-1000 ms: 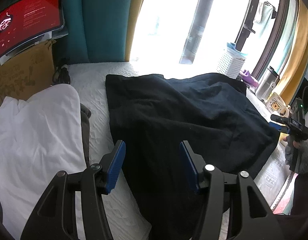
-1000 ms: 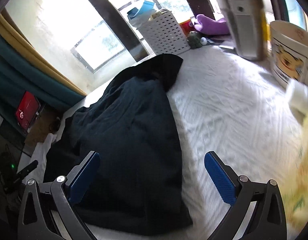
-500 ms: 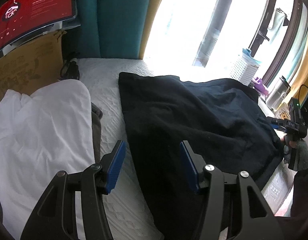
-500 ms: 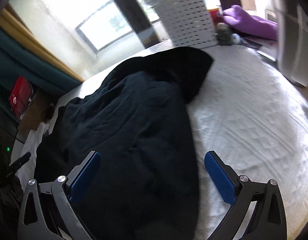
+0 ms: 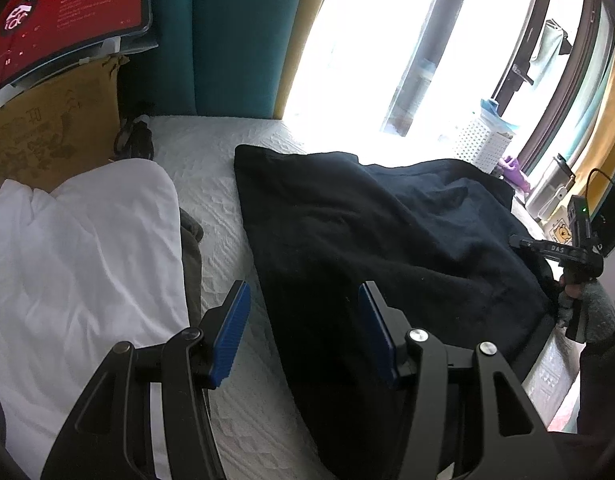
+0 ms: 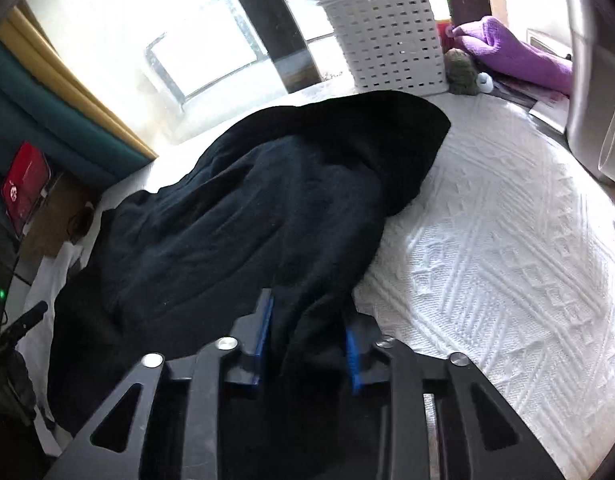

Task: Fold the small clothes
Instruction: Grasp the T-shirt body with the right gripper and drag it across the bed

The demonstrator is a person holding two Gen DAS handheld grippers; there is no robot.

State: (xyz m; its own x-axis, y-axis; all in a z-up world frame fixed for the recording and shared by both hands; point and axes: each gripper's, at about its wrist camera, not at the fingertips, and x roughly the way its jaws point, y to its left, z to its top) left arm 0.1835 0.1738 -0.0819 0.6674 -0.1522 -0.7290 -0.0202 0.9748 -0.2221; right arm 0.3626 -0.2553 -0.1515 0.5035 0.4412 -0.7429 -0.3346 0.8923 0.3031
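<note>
Two views, left wrist first.

Left wrist, left tool [image 5: 303,330]: jaws wide apart, nothing between the blue pads; one pad over the white quilted bed cover [image 5: 211,168], the other over the edge of the black garment [image 5: 379,248].
Left wrist, black garment: spread rumpled across the middle of the bed, its near-left edge running under the left tool.
Left wrist, right tool [image 5: 519,242]: seen at the far right edge of the garment, held in a grey-gloved hand [image 5: 587,308]; jaw state not readable from this angle.
Left wrist, white cloth [image 5: 79,256]: bunched pile on the left of the bed, apart from the black garment, with a strip of bed cover between them.
Left wrist, background: red screen [image 5: 63,20] above a cardboard box [image 5: 47,128] at top left; white basket [image 5: 481,150] by the window at right.

Right wrist, right tool [image 6: 307,330]: jaws closed most of the way, with a fold of the black garment [image 6: 267,208] pinched between the blue pads.
Right wrist, black garment: runs from the tool up and left across the bed; right-hand edge lies on bare white bed cover [image 6: 507,248].
Right wrist, background: white basket [image 6: 387,36] past the far end of the garment, a purple cloth [image 6: 515,54] beside it to the right.
</note>
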